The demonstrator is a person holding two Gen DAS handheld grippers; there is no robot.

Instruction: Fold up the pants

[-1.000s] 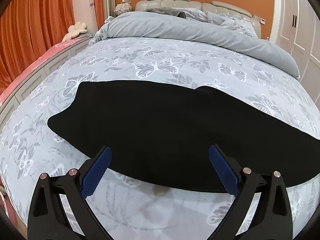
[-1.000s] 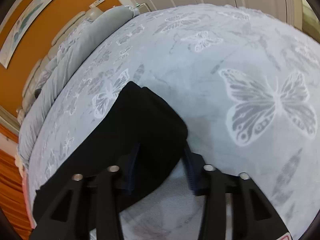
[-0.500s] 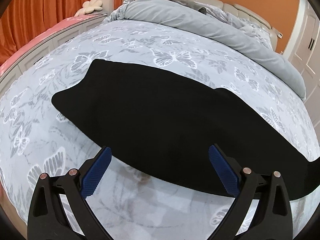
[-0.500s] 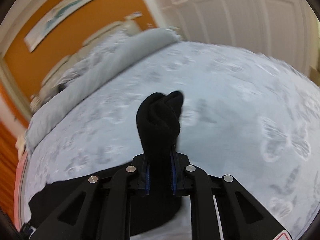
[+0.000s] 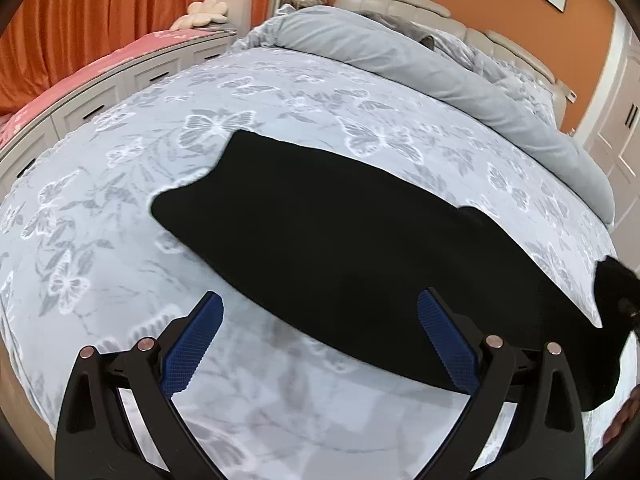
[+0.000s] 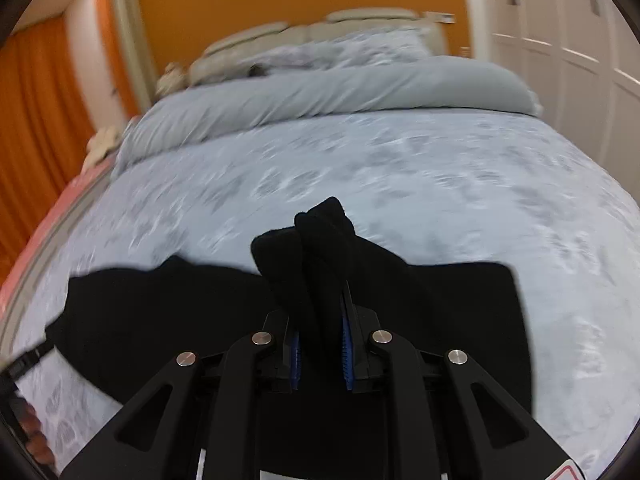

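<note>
Black pants [image 5: 340, 240] lie flat across the butterfly-print bedspread [image 5: 120, 240], waist end at the left. My left gripper [image 5: 320, 340] is open and empty, hovering just above the near edge of the pants. In the right wrist view my right gripper [image 6: 320, 344] is shut on the bunched leg end of the pants [image 6: 316, 248] and holds it raised above the bed, with the rest of the pants [image 6: 160, 312] trailing below. The lifted leg end also shows at the right edge of the left wrist view [image 5: 612, 292].
A rolled grey duvet [image 5: 440, 76] and pillows lie at the head of the bed before a beige headboard [image 5: 408, 0]. A pink-topped drawer bench [image 5: 100, 76] and orange curtains stand at the left. White wardrobe doors [image 6: 580, 60] are at the right.
My right gripper closed on the leg end, lifted it off the bed and swung it toward the waist side. My left gripper drifted left along the pants, staying open.
</note>
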